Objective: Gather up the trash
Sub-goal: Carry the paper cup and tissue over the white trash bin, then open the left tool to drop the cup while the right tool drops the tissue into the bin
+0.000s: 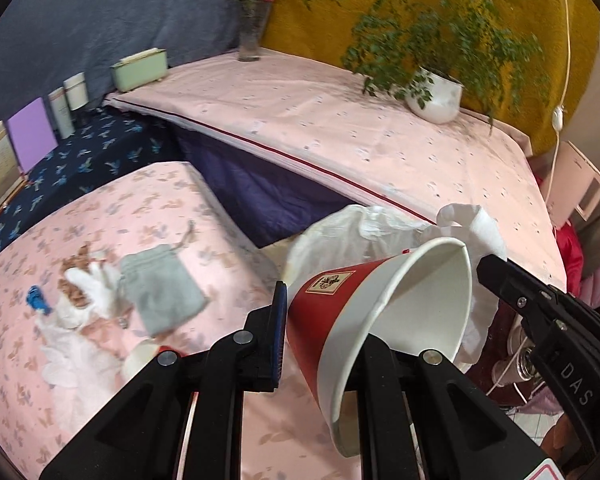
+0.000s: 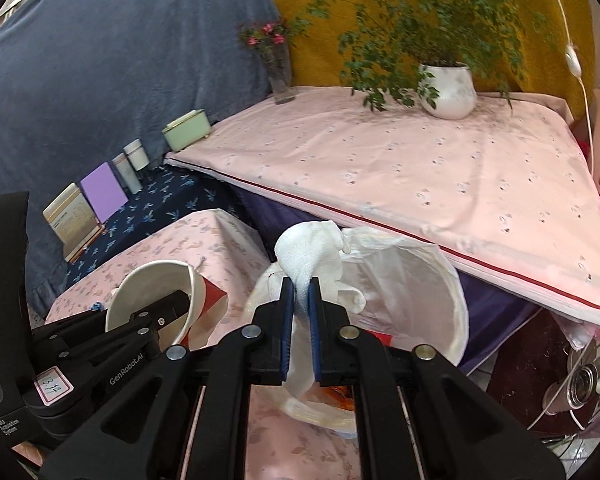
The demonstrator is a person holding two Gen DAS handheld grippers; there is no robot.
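Left gripper [image 1: 324,320]: clamped on the wall of the red paper cup [image 1: 340,304]; light, thin, crushable, best held at the rim.
Right gripper [image 2: 300,300]: pinched on a white tissue wad [image 2: 312,256]; soft, weightless, compressible.
Bin liner [image 2: 412,280]: white, limp, open just ahead of both grippers.

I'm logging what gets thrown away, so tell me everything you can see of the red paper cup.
The red paper cup looks like thin paper: red outside with a small cream label, plain white inside with a rolled white rim. It appears empty and is tipped on its side, mouth toward the bin liner. The left gripper pinches its wall, one finger inside, one outside, squashing the mouth to an oval. It hangs above the pink floral cloth.
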